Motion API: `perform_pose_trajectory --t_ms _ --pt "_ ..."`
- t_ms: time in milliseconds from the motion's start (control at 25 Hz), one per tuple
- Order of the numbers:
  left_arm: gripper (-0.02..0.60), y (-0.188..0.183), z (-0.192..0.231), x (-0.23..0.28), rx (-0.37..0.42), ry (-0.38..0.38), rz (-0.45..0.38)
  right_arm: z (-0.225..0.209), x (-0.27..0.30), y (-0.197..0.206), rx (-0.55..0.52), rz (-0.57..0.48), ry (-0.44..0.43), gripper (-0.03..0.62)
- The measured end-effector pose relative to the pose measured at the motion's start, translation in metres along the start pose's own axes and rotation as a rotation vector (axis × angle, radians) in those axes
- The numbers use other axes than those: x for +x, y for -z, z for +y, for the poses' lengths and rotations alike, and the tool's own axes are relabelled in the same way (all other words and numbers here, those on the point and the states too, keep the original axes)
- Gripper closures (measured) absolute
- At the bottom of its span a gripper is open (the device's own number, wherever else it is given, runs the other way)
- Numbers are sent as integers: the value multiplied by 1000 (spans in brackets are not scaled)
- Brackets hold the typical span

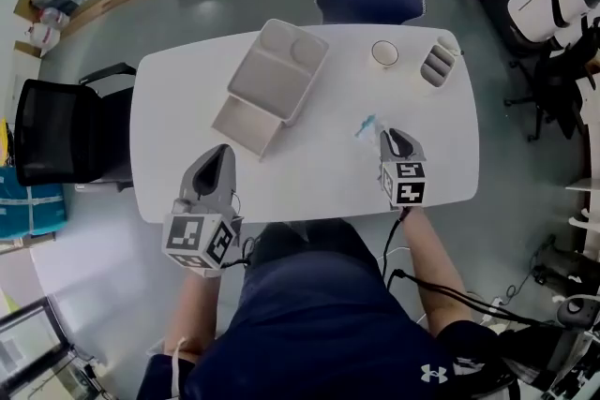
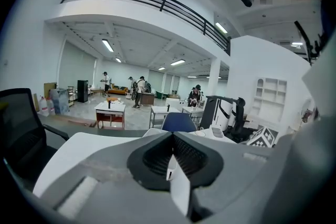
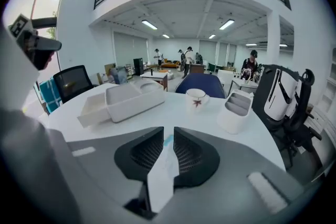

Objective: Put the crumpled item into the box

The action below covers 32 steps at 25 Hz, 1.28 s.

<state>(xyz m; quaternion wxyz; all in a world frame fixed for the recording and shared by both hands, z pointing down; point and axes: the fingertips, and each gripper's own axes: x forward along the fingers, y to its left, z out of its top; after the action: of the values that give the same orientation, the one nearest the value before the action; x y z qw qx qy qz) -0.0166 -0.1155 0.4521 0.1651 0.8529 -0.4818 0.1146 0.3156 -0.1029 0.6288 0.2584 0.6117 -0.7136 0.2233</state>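
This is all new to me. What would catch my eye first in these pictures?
Two handheld grippers with marker cubes stand out at the near edge of the white table. The left gripper is shut. The right gripper has its jaws apart, pointing at a small blue crumpled item just in front of them. Farther back, a large white box lies mid-table, with a mug to its right.

Your left hand-held gripper (image 1: 223, 151): jaws together, pointing forward | your right hand-held gripper (image 1: 388, 135): jaws slightly apart, angled down and forward.
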Motion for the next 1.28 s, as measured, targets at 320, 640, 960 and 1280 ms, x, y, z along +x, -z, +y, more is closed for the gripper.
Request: perform_pose_trajectory --t_ms 320,640,960,1280 --pt "580 26 30 8 -54 -52 69 4 54 44 -37 197 -13 502" --pt "580 16 62 10 -56 -60 67 0 70 73 11 299 28 492" --pt "580 19 65 21 -66 -9 86 -1 66 72 48 310 41 576" --pt "580 19 70 20 -62 11 79 10 52 38 77 202 47 579"
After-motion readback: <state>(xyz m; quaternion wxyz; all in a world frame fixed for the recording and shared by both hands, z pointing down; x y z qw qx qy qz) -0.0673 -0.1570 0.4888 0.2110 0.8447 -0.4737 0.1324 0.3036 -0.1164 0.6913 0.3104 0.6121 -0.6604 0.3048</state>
